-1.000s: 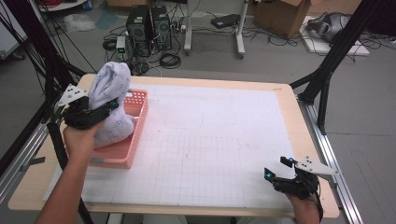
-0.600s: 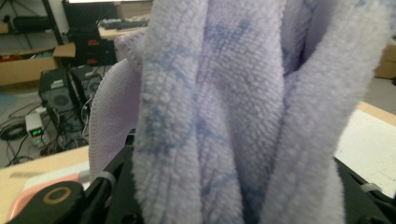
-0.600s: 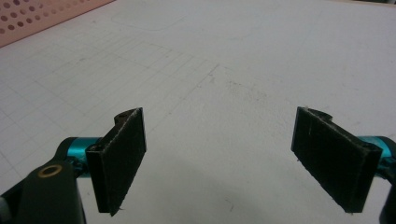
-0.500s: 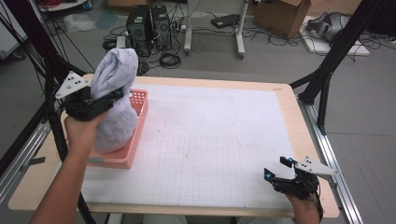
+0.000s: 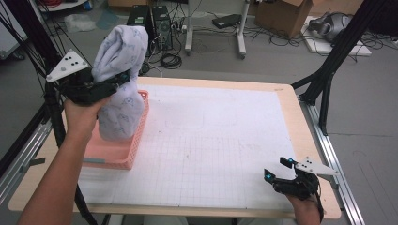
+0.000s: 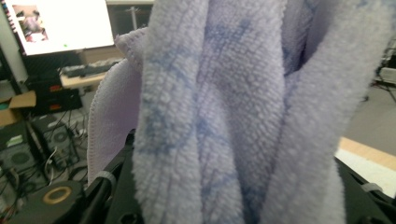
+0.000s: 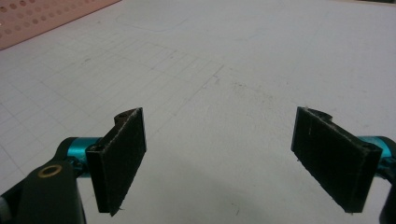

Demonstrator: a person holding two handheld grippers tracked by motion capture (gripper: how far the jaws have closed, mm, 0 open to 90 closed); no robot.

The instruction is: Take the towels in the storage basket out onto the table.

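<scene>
Lavender terry towel (image 5: 120, 84), one only, hung bunched in the left gripper (image 5: 101, 86), whose jaws clamped its middle above the single pink basket (image 5: 119, 157) at the table's (image 5: 225, 140) left edge; its lower end hung down inside the basket. Two grippers were present. The right gripper (image 5: 281, 174) rested near the front right corner, jaws wide apart, holding nothing. Up close, the left gripper view revealed the towel's looped pile and faint blue pattern; the right gripper view showed the gridded mat (image 7: 210, 60).

towel (image 5: 121, 70): pale lilac, soft blue print
basket (image 5: 123, 152): salmon pink, perforated
table mat (image 5: 211, 145): white, faint grid lines
right gripper (image 5: 278, 171): black, teal fittings
table edge (image 5: 311, 140): light wood
</scene>
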